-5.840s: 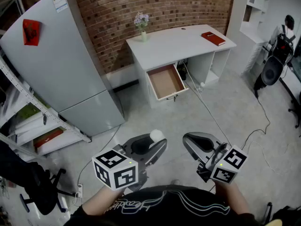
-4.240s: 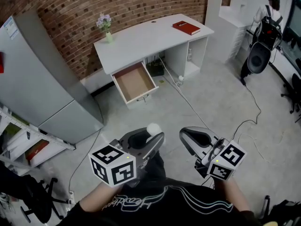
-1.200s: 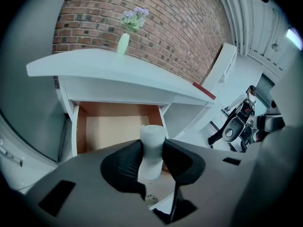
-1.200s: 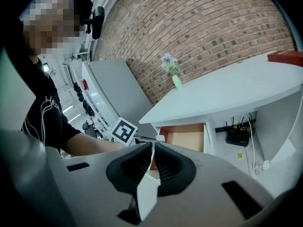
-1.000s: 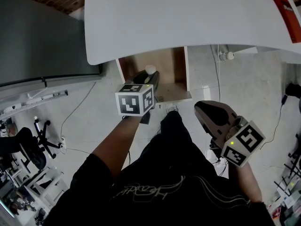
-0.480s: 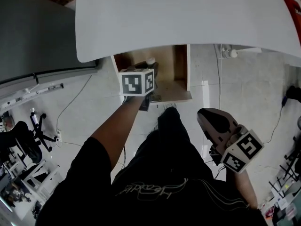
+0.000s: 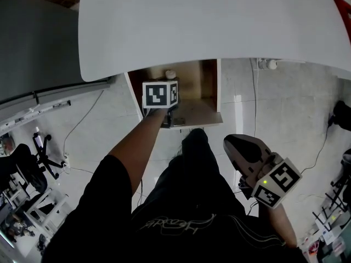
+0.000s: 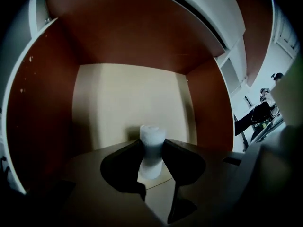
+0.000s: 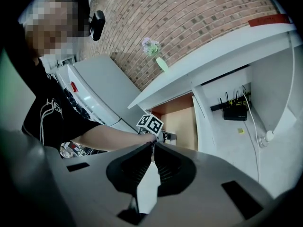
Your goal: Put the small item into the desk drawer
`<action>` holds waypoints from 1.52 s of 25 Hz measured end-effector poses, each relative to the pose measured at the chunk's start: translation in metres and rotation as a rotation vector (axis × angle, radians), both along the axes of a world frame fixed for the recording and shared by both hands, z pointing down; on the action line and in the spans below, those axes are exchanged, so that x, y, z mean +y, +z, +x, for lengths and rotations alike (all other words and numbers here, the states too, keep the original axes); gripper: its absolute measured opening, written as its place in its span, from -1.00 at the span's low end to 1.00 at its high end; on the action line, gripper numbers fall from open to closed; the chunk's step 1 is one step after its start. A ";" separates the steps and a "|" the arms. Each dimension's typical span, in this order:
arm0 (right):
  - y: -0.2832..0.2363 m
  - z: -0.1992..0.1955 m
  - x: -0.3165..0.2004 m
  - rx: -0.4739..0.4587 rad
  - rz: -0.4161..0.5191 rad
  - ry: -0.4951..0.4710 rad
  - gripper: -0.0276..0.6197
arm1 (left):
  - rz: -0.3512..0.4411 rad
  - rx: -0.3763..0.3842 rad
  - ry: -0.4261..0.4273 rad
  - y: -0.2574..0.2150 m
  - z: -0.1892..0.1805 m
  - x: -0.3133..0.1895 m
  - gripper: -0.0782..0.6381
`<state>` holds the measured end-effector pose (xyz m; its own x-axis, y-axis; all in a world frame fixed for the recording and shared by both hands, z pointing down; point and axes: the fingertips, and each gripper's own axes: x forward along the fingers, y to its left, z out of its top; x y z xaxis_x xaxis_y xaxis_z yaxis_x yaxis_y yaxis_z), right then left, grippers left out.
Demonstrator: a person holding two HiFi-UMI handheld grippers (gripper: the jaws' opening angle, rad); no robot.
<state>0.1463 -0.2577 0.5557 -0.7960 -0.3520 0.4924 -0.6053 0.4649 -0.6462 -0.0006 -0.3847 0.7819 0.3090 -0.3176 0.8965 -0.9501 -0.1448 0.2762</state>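
Note:
A small white, waisted item [image 8: 151, 150] stands upright between the jaws of my left gripper [image 8: 152, 146], which is shut on it. The gripper reaches into the open desk drawer [image 8: 128, 96], above its pale wooden floor and between its brown side walls. In the head view the left gripper [image 7: 166, 85] is over the drawer [image 7: 198, 112] under the white desk [image 7: 219, 21], with the white item [image 7: 170, 74] just past the marker cube. My right gripper [image 7: 237, 146] hangs low at the right, shut and with nothing in it; in its own view the right gripper [image 9: 153, 147] has its jaws together.
A grey fridge [image 7: 38, 43] stands left of the desk. A flower vase [image 9: 161, 63] and a red book [image 9: 267, 20] sit on the desk top. A router [image 9: 234, 111] and cables [image 7: 255, 92] lie under the desk at the right. An office chair [image 7: 22, 158] is at the far left.
I have walked up to the desk. Over the last second my left gripper has gone further into the drawer with the white item; the right gripper has stayed low at my side.

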 end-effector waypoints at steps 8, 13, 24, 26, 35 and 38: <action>0.014 0.007 0.005 -0.011 -0.040 0.032 -0.76 | -0.011 0.001 0.011 0.015 0.001 0.000 -0.37; 0.014 0.005 0.004 -0.018 -0.042 0.035 -0.76 | -0.015 0.007 0.026 0.016 0.002 0.000 -0.36; -0.001 -0.012 0.005 -0.021 -0.012 0.019 -0.76 | 0.048 0.054 0.024 -0.015 -0.002 -0.006 -0.06; -0.006 -0.019 0.006 -0.022 0.003 0.008 -0.76 | 0.069 0.072 0.025 -0.029 -0.003 -0.007 -0.04; -0.051 -0.044 0.020 -0.050 0.083 0.007 -0.76 | 0.121 0.195 0.049 -0.113 -0.006 0.023 -0.04; -0.072 -0.048 0.028 -0.065 0.125 0.015 -0.76 | 0.130 0.224 0.052 -0.142 -0.013 0.045 -0.04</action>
